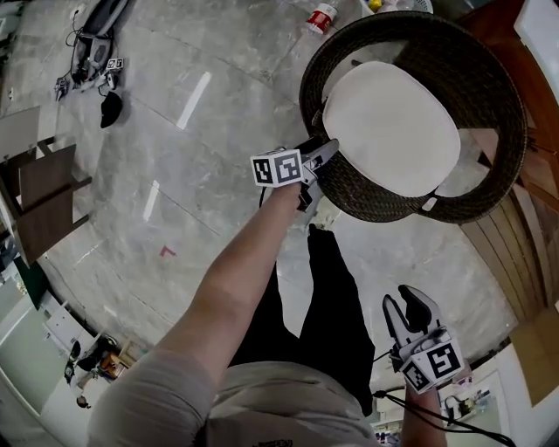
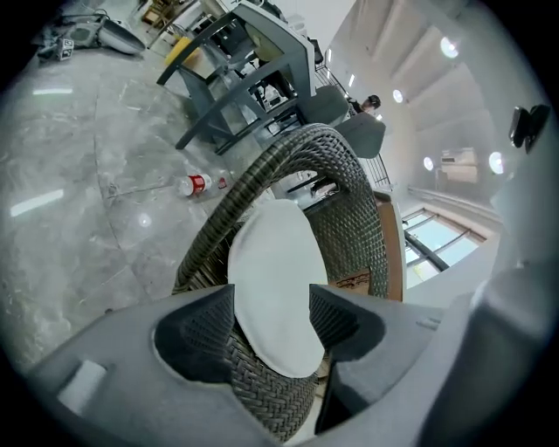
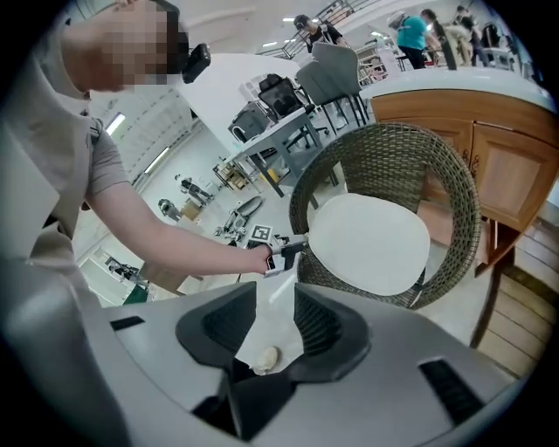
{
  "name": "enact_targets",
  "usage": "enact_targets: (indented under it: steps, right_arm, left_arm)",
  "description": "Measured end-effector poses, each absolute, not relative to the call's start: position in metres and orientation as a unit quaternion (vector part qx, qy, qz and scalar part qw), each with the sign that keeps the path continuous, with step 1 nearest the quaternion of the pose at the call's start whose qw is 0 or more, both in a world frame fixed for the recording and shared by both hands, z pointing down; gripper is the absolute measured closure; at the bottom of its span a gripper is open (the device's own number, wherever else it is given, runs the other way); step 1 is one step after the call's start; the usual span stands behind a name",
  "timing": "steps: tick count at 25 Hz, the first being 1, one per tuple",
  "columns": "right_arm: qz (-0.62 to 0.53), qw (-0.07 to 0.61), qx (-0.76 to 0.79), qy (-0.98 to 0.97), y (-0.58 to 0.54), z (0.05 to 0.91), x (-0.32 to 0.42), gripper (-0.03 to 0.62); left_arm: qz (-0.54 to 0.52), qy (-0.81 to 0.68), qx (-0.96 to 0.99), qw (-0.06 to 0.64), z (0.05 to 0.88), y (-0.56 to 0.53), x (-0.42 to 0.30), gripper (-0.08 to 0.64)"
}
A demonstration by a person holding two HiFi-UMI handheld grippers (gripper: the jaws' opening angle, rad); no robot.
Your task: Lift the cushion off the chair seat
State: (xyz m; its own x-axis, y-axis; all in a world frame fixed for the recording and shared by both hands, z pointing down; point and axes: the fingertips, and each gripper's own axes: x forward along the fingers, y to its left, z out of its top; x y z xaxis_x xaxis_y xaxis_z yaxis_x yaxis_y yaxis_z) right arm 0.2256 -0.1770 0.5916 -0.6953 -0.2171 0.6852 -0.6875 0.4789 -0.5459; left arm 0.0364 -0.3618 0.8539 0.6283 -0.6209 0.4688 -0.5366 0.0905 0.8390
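Observation:
A round dark wicker chair (image 1: 489, 87) stands on the grey floor with a white oval cushion (image 1: 391, 129) lying on its seat. My left gripper (image 1: 320, 161) is at the chair's front-left rim, next to the cushion's near edge. In the left gripper view the jaws (image 2: 272, 316) stand wide apart and frame the cushion (image 2: 275, 271); the pads do not press on it. My right gripper (image 1: 406, 301) hangs lower and further back, away from the chair, open with nothing between its fingers. The right gripper view shows the cushion (image 3: 371, 240), the chair (image 3: 454, 192) and the left gripper (image 3: 293, 249).
A plastic bottle with a red label (image 1: 321, 17) lies on the floor beyond the chair. A wooden counter (image 3: 489, 148) and wooden planking (image 1: 515, 236) flank the chair's right side. Grey tables and chairs (image 2: 244, 79) stand further off. The person's black trouser legs (image 1: 323, 306) are below.

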Motion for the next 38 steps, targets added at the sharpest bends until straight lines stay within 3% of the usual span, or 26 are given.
enact_targets:
  steps: [14,27,31,38]
  right_arm:
    - [0.465,0.272,0.269,-0.798,-0.177,0.615,0.236,0.450]
    - [0.485,0.268,0.274,-0.786,-0.177,0.627,0.233,0.451]
    - [0.487,0.269,0.276,-0.784,-0.176,0.630,0.231,0.451]
    - [0.487,0.271,0.278,-0.782,-0.171,0.632,0.230,0.451]
  left_arm:
    - [-0.022,-0.454,0.655,0.604,0.889,-0.387,0.048,0.264]
    - [-0.118,-0.349,0.667,0.647,0.878,-0.397,0.065,0.265]
    - [-0.141,-0.311,0.680,0.648,0.868,-0.406,0.079,0.344]
    - [-0.162,-0.270,0.700,0.641,0.845,-0.426,0.109,0.403]
